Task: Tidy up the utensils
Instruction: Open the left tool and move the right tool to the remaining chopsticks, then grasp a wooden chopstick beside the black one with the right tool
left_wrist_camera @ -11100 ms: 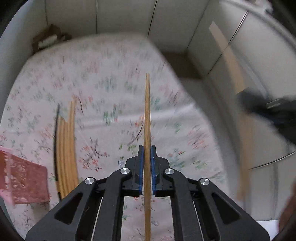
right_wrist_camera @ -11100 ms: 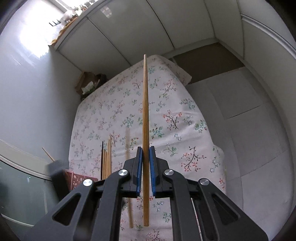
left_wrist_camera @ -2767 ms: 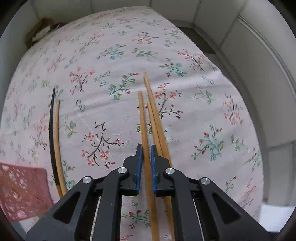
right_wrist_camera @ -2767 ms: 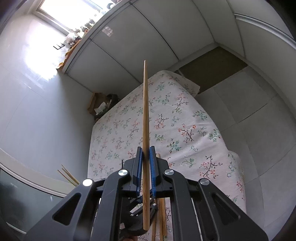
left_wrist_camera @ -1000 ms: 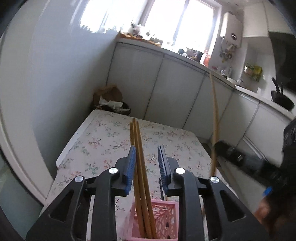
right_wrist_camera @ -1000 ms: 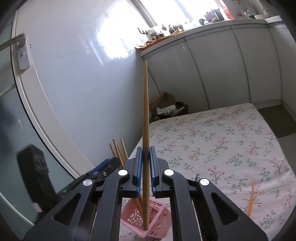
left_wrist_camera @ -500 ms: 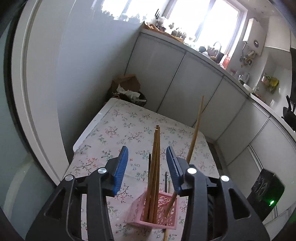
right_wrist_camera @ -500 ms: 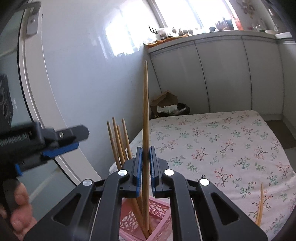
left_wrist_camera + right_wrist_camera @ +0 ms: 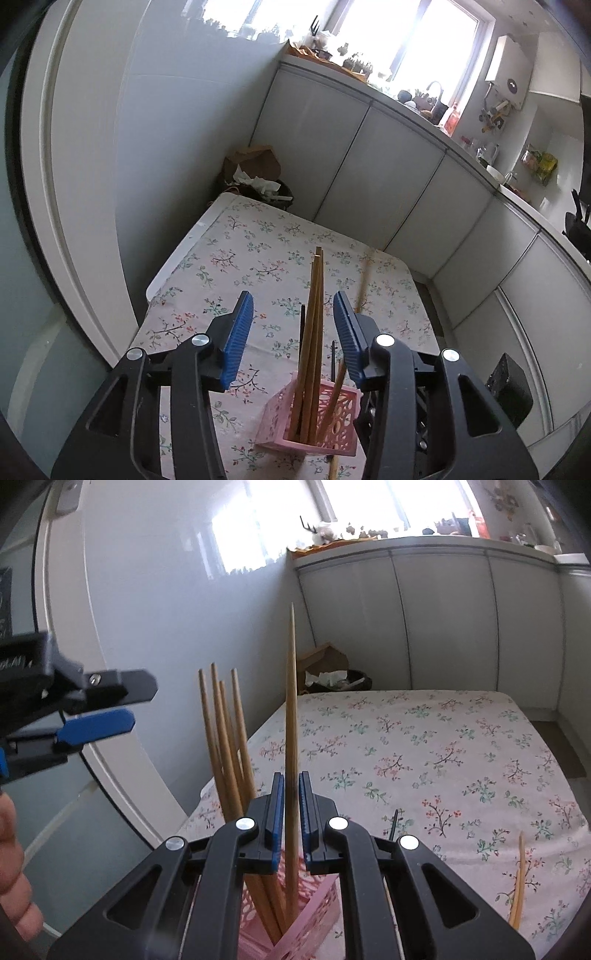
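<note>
Your right hand-held gripper [image 9: 291, 823] stands slightly apart around the chopstick [image 9: 291, 716], left hand-held gripper [image 9: 293, 332] wide; the light basket [image 9: 314, 421] may tip.

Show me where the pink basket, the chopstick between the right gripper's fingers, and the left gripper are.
pink basket [image 9: 341, 408], left wrist view, front lattice wall.
chopstick [image 9: 291, 701], right wrist view, upper shaft.
left gripper [image 9: 293, 328], left wrist view, midway between fingertips.
</note>
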A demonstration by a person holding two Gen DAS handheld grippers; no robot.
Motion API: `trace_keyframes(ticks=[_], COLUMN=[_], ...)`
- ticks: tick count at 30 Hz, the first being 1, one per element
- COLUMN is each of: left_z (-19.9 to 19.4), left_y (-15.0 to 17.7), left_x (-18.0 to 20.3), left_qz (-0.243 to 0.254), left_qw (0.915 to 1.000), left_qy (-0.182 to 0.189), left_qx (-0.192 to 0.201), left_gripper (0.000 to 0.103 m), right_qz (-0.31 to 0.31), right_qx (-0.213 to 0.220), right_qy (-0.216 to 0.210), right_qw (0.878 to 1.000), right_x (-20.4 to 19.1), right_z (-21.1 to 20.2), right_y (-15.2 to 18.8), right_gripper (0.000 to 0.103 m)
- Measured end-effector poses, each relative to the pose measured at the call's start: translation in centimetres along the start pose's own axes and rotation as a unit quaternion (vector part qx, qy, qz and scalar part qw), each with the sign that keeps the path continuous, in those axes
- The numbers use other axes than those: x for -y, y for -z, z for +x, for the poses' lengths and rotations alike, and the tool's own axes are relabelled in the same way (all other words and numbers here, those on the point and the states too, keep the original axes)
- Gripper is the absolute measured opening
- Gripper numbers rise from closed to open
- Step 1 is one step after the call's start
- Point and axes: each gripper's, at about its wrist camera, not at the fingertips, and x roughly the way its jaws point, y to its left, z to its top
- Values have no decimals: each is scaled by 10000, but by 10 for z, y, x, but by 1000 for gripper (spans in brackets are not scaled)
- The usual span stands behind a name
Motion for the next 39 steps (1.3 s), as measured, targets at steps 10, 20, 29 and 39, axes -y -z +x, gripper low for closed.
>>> trace_keyframes(ticks=[10, 20, 29, 39], left_z=[-5, -4, -7, 2], left_y=[0, 8, 9, 10], left_x=[11, 41, 54, 54], left_qz=[-29, 280, 413, 330], left_qw=[9998, 9985, 9974, 9970], left_qy=[216, 240, 375, 427], left_qx=[-37, -405, -450, -562], left_gripper=[42, 48, 58, 58], right_qz=[620, 1240, 1246, 484], right_qx=[-538, -2601, -2991, -3063], right_qy=[224, 558, 617, 782], right_qw=[9964, 9560, 9440, 9475], right_x=[40, 86, 80, 64], right_z=[-37, 8, 59, 72], right_y=[-13, 28, 49, 54], right_gripper=[9, 9, 10, 14])
